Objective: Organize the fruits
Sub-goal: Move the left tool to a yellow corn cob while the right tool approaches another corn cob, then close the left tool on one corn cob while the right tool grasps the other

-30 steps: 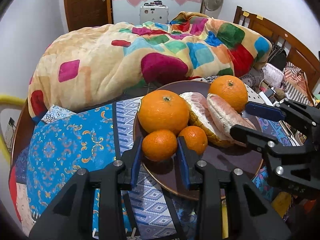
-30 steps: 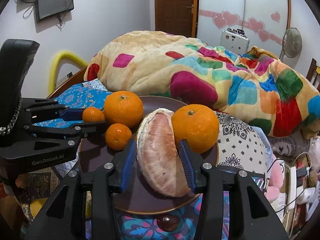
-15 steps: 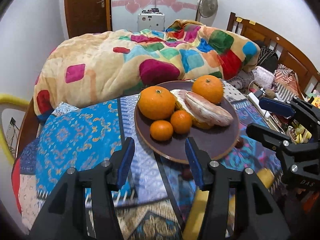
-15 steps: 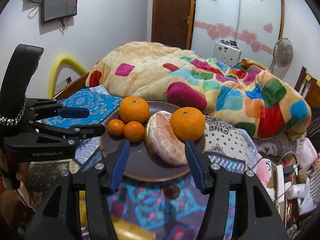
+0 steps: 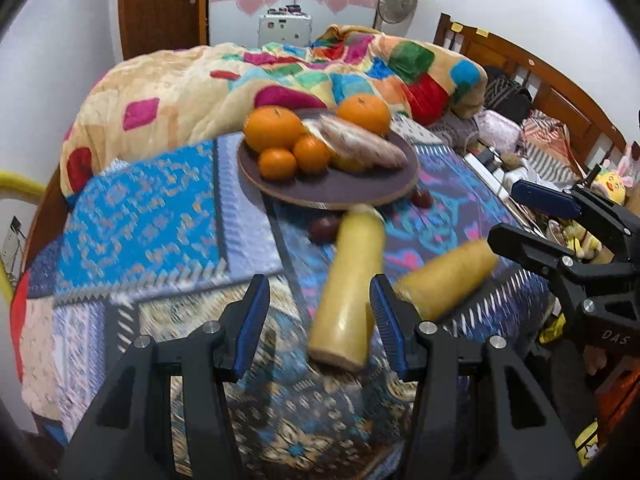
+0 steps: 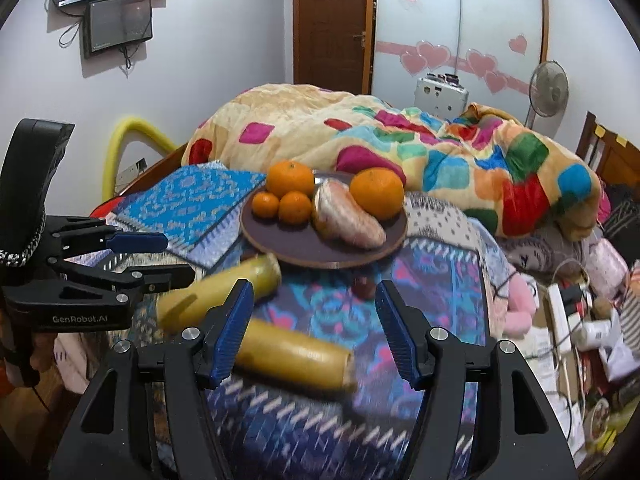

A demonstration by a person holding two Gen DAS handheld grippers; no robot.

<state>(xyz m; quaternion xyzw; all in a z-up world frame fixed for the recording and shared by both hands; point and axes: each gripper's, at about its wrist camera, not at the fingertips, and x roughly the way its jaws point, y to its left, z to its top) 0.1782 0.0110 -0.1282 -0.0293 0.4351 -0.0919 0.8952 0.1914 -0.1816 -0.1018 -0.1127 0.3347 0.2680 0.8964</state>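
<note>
a bed covered in patterned cloths fills both wrist views. a dark round plate (image 6: 394, 236) sits on the bedspread (image 5: 144, 220), carrying two large oranges (image 6: 291, 178), two small mandarins (image 6: 295, 207) and a peeled pomelo segment (image 6: 346, 220). nearer the cameras lie two long yellow fruits, blurred, possibly bananas: one (image 5: 348, 284) points toward the plate, its far end touching or just under the rim, the other (image 6: 294, 354) lies crosswise beside it. two small dark round fruits (image 5: 325, 229) rest on the cloth close under the plate's near edge.

the left hand-held gripper (image 5: 316, 322) has jaws partly apart and empty, with the first yellow fruit seen between them but not pressed. the right hand-held gripper (image 6: 314, 330) has just been opening; it stands moderately wide and holds nothing, above the second yellow fruit.

likely risks: the plate rests on soft, uneven bedding, so pressing down nearby could tilt it and roll the round oranges off. the plate is already crowded, leaving bare room only at its near side; adding a long fruit could nudge the mandarins. the two hand-held grippers are close side by side, and reaching together might make them collide. the small dark fruits could roll under the rim or be overlooked.

open room lies on the blue cloth left of the plate. the bed drops away on the right to a cluttered floor (image 6: 572, 320), and a heaped quilt (image 6: 400, 136) blocks the far side.
</note>
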